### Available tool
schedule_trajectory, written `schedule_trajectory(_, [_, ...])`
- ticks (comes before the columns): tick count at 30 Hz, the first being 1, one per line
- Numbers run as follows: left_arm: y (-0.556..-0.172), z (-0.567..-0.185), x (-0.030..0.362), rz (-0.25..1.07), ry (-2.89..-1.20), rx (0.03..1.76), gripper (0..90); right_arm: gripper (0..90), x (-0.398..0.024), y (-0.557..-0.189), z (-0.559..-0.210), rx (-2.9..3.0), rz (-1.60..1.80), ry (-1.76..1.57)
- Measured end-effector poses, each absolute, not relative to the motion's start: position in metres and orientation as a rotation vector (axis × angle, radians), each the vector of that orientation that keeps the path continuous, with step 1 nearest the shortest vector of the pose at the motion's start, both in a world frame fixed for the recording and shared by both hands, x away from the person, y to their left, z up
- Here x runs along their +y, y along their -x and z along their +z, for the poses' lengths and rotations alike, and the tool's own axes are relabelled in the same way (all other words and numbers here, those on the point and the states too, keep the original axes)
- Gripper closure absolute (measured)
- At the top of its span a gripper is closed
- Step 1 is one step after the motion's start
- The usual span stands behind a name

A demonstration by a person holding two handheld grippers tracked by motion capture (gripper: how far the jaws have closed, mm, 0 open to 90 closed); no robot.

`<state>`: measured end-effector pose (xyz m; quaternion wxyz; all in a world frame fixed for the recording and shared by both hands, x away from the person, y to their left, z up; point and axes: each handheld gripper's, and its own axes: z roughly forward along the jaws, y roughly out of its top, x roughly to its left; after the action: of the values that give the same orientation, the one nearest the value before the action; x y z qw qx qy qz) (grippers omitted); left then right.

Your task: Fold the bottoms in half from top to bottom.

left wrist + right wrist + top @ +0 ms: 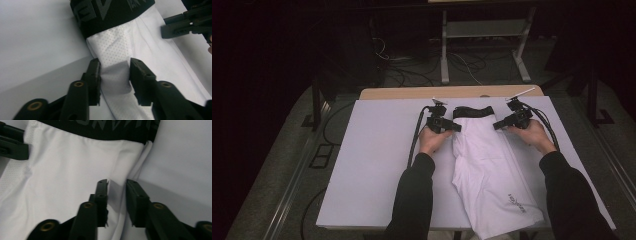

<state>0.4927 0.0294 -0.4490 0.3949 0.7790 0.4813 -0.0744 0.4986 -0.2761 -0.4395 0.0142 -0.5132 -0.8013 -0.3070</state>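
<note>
Lying mid-table in the high view, the white mesh shorts with black waistband [484, 160] are pinched at opposite edges: left gripper [115, 72] and right gripper [117, 195] each clench fabric, folds visible only close up.

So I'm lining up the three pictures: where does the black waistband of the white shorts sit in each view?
High view: black waistband at the shorts' far end, between the two grippers.
Left gripper view: waistband along the top, centre.
Right gripper view: along the top edge.
Shared landmark: the white shorts on the white table.
</note>
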Motion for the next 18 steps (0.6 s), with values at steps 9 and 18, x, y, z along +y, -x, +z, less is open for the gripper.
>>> schedule_trajectory(9, [-0.492,-0.446,0.029,-0.182,-1.969,1.198,86.7,87.2,-0.281,-0.495,-0.441,-2.477,-0.996,1.61])
schedule_trajectory(18, [-0.489,-0.441,0.03,-0.224,-1.937,1.166,88.6,87.7,-0.288,-0.486,-0.432,-2.474,-1.066,1.597])
